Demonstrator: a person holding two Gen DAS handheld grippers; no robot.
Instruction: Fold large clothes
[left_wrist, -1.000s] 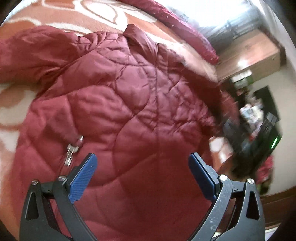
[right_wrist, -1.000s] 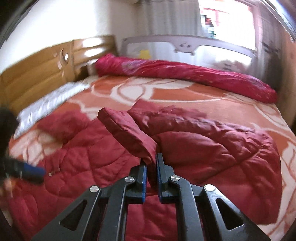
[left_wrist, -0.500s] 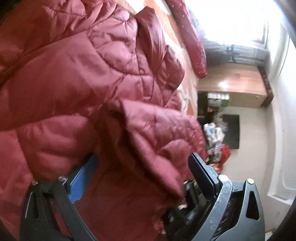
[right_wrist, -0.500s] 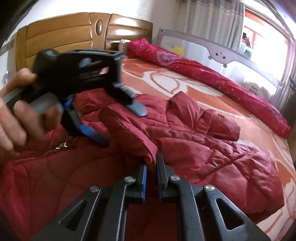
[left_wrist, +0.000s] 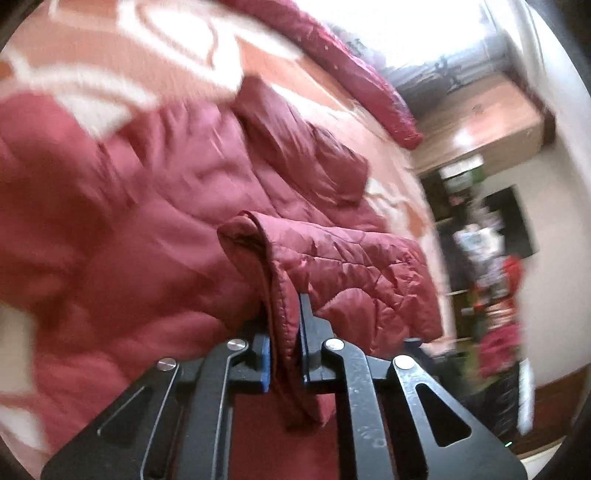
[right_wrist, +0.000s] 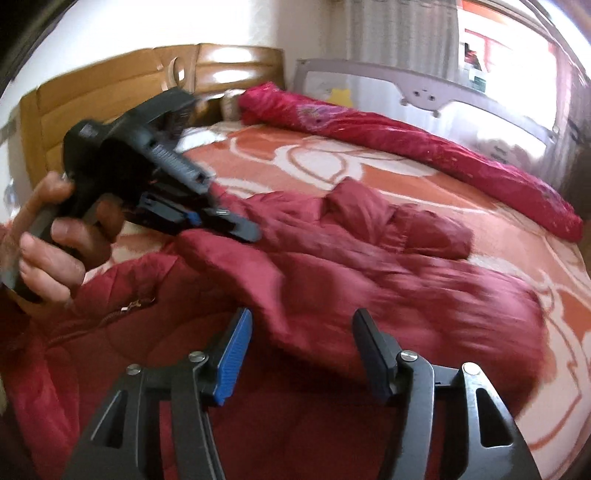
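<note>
A dark red quilted jacket (left_wrist: 155, 229) lies spread on the bed, collar toward the far side. My left gripper (left_wrist: 284, 332) is shut on the cuff end of its sleeve (left_wrist: 332, 258), which is lifted and folded over the jacket body. In the right wrist view the jacket (right_wrist: 369, 280) fills the middle, and the left gripper (right_wrist: 221, 221), held in a hand, pinches the sleeve (right_wrist: 236, 258) at the left. My right gripper (right_wrist: 303, 350) is open and empty just above the jacket's body.
The bed has an orange and white patterned cover (right_wrist: 332, 162). A rolled red quilt (right_wrist: 406, 136) lies along the far side by a grey bed rail (right_wrist: 424, 85). A wooden headboard (right_wrist: 110, 92) stands at left. A wooden cabinet (left_wrist: 491, 110) and clutter stand beyond the bed.
My right gripper has opened and let go of the sleeve. My left gripper has closed on the sleeve cuff and holds it over the jacket body.
</note>
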